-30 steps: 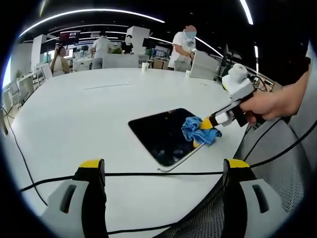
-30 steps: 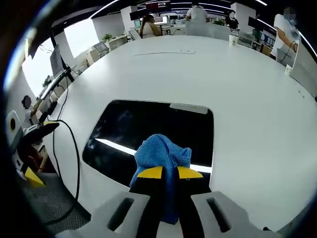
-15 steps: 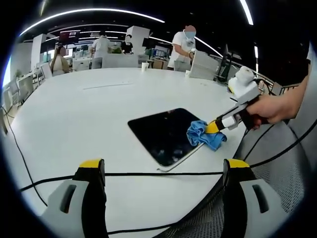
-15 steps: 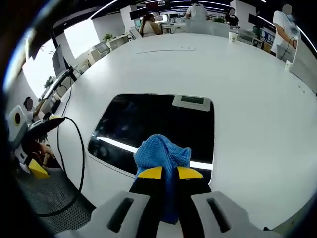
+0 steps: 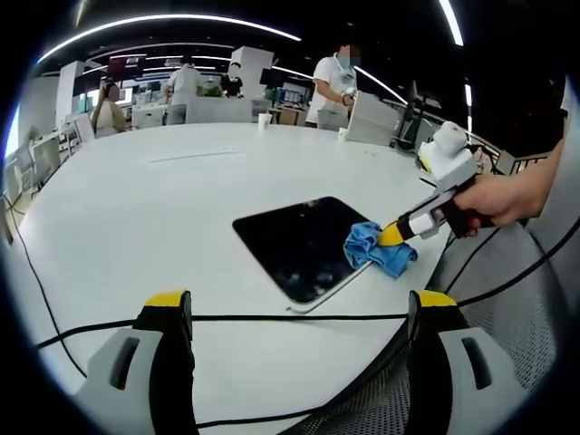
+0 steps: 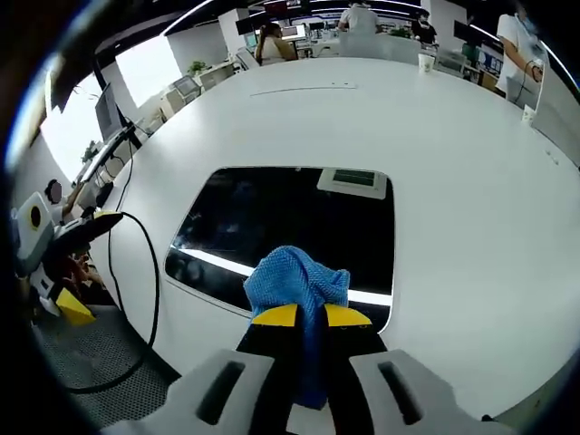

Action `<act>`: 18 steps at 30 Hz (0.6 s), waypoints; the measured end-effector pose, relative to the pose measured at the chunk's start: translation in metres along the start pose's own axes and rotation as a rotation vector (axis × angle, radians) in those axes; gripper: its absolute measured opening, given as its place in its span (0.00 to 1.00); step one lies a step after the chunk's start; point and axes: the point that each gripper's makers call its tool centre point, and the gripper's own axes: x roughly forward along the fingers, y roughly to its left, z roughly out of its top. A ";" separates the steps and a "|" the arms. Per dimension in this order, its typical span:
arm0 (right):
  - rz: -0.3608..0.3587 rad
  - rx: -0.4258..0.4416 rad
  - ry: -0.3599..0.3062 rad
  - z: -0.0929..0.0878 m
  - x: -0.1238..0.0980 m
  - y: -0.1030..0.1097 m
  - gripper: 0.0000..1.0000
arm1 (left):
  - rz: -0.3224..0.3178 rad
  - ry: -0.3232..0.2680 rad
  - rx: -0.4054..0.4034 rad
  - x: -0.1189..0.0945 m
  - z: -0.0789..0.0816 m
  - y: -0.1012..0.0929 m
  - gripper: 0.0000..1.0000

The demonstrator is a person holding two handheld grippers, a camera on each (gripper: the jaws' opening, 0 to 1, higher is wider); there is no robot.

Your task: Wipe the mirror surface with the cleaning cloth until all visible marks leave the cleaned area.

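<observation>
Right hand-held gripper (image 6: 310,314) clamped tight on blue cleaning cloth (image 6: 295,283), pressed at mirror (image 6: 290,227) edge.
Mirror lies flat on white desk (image 6: 453,181); left hand-held gripper (image 5: 299,304) jaws spread wide, holding nothing.

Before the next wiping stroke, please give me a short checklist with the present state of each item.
1. Cloth is held firmly in the right hand-held gripper: ok, the jaws are shut on it.
2. Cloth touches the mirror: ok, it rests on the edge nearest the right gripper.
3. Mirror lies flat on the white table and is fully visible: ok.
4. Left hand-held gripper keeps away from the mirror: ok, it is open and apart from it.
5. Black cable stays off the mirror: ok, it runs along the table in front of it.
6. All marks removed: cannot tell, reflections cover the glass.
</observation>
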 end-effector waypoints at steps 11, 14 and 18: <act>0.011 -0.010 0.009 0.000 0.000 0.000 0.04 | 0.008 -0.005 -0.006 0.000 0.000 0.002 0.99; 0.015 -0.009 0.015 -0.001 -0.001 -0.001 0.04 | 0.010 -0.007 -0.007 -0.001 0.001 0.002 0.99; 0.017 0.015 0.016 -0.002 -0.003 -0.007 0.04 | 0.012 -0.006 -0.009 -0.001 0.000 0.003 0.99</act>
